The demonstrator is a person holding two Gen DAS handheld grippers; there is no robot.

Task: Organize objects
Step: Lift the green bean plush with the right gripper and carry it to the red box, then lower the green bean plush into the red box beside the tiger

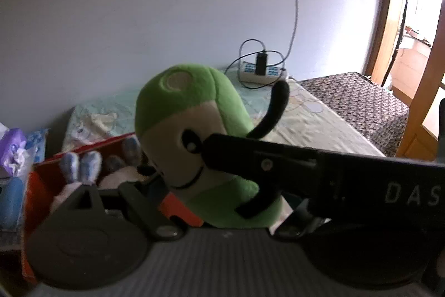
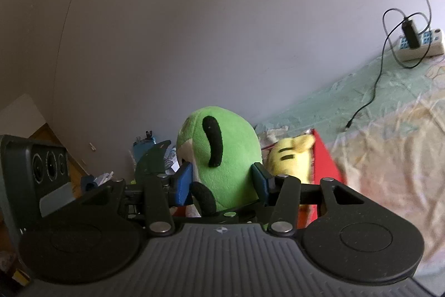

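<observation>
Gripping the green plush (image 2: pixel 222 171), right gripper (image 2: pixel 222 183) fingers hide its base; left gripper (image 1: pixel 178 199) fingers' state unclear.

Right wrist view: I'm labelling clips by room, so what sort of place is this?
Most likely a bedroom: a bed with a pale green sheet, a power strip against the bare wall, and a red box holding plush toys such as the green plush toy.
</observation>
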